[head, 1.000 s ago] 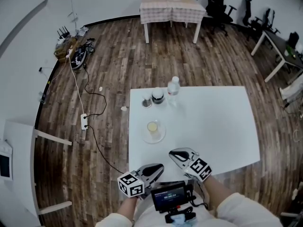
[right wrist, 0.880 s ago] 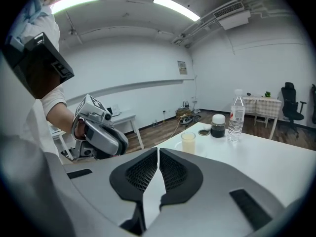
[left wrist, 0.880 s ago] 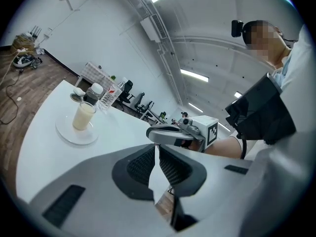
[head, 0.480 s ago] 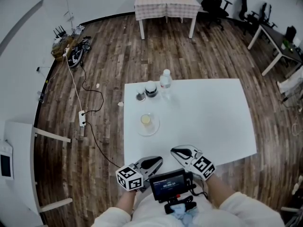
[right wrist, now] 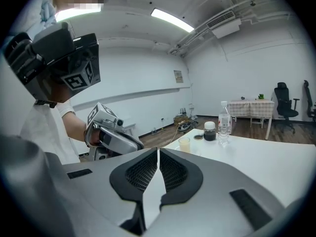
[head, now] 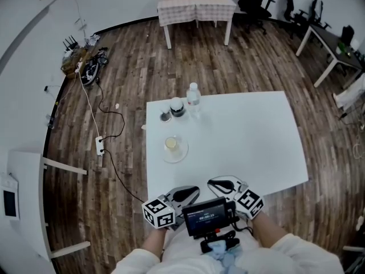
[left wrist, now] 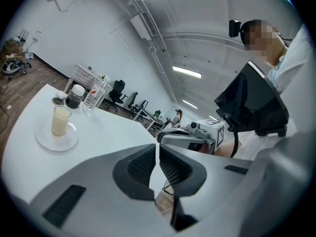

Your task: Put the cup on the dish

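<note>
A clear cup of pale yellow liquid stands on a clear round dish at the left side of the white table. In the left gripper view the cup stands upright on the dish, far beyond the jaws. My left gripper and right gripper hang side by side at the table's near edge, close to the person's body. Both are shut with nothing between the pads. The right gripper view shows the cup small in the distance.
Behind the cup stand a dark-filled jar, a loose lid and a water bottle. A screen device hangs at the person's chest. Another table, office chairs and floor cables lie beyond.
The head camera has shifted, so the table and its things sit a little higher and further left in the picture. Both grippers stay shut and have drawn slightly nearer the body.
</note>
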The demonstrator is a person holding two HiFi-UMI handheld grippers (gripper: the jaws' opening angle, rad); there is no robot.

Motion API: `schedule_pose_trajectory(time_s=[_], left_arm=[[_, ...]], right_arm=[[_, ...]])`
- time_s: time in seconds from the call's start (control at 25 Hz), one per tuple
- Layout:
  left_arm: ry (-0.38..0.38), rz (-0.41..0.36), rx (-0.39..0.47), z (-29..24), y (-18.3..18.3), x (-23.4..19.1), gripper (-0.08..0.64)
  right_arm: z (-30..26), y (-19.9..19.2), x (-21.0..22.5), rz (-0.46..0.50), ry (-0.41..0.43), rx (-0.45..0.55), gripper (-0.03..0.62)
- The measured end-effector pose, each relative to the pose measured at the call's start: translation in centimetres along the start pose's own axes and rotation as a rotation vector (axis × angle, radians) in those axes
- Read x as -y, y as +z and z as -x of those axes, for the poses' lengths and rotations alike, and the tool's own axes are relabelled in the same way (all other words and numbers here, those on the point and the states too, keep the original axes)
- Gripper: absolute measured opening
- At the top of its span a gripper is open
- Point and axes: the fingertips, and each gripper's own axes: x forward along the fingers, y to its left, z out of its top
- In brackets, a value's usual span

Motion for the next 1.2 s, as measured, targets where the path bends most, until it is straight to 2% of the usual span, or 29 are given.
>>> schedule_pose_trajectory(time_s=[0.48,1.2], left_arm=[[-0.011,-0.004,-0.018,-1.4,-1.0,1.6,0.018],[-0.009,-0.009,-0.016,-1.6,-1.3,1.9,0.018]], right_arm=[[2.5,-1.1,0.9,0.003,-0.025,-0.016,0.038],[2.8,-0.9,0.7,0.002,-0.045,-0.002,0.032]])
